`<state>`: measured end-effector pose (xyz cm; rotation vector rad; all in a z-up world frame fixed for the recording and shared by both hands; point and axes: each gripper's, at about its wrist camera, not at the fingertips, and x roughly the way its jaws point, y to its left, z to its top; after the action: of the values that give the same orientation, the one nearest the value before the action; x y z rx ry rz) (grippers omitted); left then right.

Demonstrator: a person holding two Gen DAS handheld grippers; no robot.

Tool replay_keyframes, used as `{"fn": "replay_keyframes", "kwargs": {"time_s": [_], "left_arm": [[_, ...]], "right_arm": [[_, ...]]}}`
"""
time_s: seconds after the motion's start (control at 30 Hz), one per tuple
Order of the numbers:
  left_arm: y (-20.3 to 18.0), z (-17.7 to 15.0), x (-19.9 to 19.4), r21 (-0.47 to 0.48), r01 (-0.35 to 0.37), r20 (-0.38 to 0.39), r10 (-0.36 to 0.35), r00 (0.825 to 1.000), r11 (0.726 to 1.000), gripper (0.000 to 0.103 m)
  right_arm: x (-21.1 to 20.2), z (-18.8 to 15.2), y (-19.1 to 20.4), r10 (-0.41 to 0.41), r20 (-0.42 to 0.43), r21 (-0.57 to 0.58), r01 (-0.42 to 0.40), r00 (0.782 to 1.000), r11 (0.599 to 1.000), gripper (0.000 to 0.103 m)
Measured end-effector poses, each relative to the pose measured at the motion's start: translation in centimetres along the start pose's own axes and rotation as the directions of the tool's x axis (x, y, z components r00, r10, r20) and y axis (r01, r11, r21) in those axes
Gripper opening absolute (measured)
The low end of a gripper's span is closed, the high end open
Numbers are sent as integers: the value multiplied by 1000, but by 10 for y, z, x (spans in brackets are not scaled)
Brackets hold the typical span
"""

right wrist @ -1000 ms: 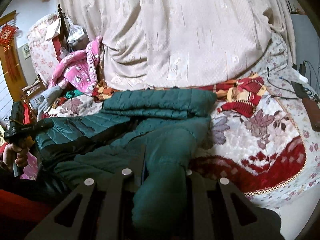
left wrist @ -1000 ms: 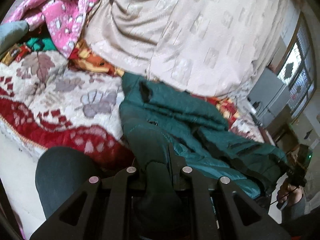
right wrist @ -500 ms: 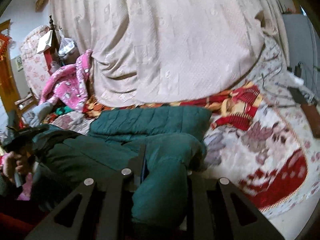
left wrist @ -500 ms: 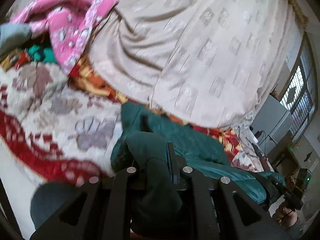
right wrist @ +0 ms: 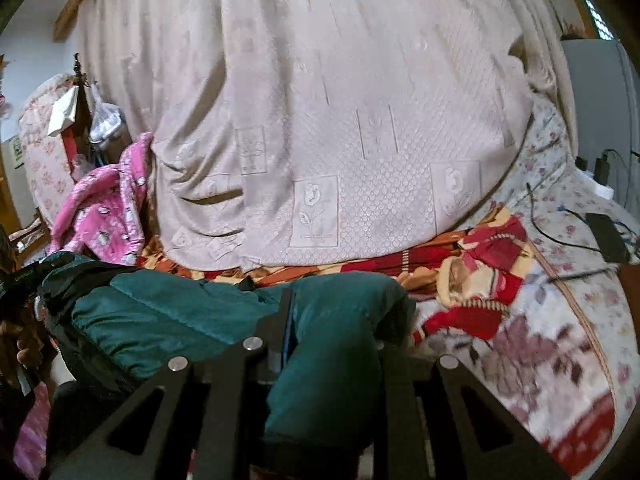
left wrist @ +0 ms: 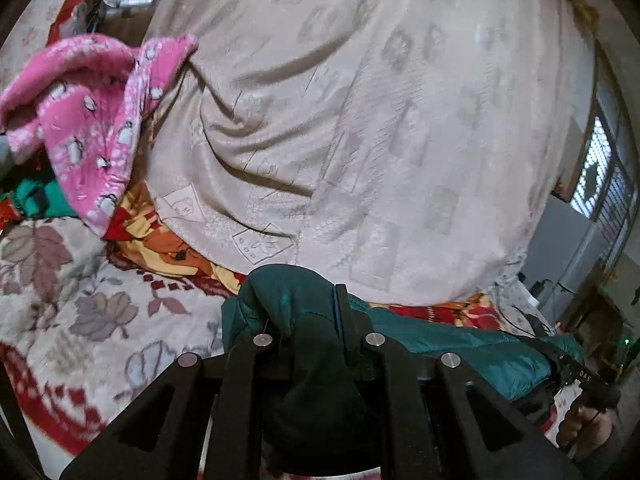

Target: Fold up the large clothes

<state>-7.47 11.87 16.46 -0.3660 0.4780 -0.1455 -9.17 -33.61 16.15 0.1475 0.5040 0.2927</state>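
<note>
Both grippers are gripping: your left gripper (left wrist: pixel 316 320) is clamped tight on a bunched fold of the teal puffer jacket (left wrist: pixel 460 344), which stretches rightward above the floral blanket (left wrist: pixel 80 300) to your right gripper (right wrist: pixel 332 320), pinched narrow on its other end, cream bedspread (right wrist: pixel 340 120) heaped behind.

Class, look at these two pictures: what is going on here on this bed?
A person is folding a dark green puffer jacket on a bed covered by a floral blanket. The left tool and right tool are each shut on a bunched part of the jacket, holding it stretched between them. A pink fleece garment lies aside.
</note>
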Motion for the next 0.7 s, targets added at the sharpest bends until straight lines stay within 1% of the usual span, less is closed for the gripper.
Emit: {"fn": "replay_keyframes", "kwargs": {"time_s": [0.1,0.17,0.23,0.27,0.33,0.37,0.4,0.47,0.53,0.6,0.7], "left_arm": [[13,4,51,7,-40,-22,41,999,999,0],[18,0,82,40,-77,-31,78,996,996,0],[23,-10,120,99,-128,-48,134,990,987,0],[27,-13,134,101,-143,-64,149,987,985,0],[35,-23,171,127,-185,-114,199,973,975,0],[37,-26,182,132,-197,-127,213,969,972,0],[43,-32,199,124,-213,-157,231,960,969,1],[54,-41,220,75,-224,-218,235,947,972,2],[63,-47,234,32,-226,-247,226,942,974,3],[65,-51,249,30,-226,-272,226,935,974,4],[66,-53,257,24,-220,-287,217,933,975,4]], "right_arm": [[51,12,-13,-25,-37,12,25,999,1000,17],[89,15,-20,-55,-66,13,56,996,998,17],[130,14,-29,-81,-115,23,84,990,996,17],[149,12,-35,-91,-144,32,97,985,995,17],[180,8,-44,-115,-186,31,123,976,992,17],[198,4,-50,-124,-219,35,135,968,990,17],[211,0,-54,-128,-241,41,141,962,989,17],[237,-9,-60,-130,-281,41,148,951,988,18],[256,-18,-66,-127,-293,47,147,948,988,18],[271,-22,-66,-139,-311,32,157,940,987,18],[287,-26,-66,-153,-346,18,170,926,985,18]]}}
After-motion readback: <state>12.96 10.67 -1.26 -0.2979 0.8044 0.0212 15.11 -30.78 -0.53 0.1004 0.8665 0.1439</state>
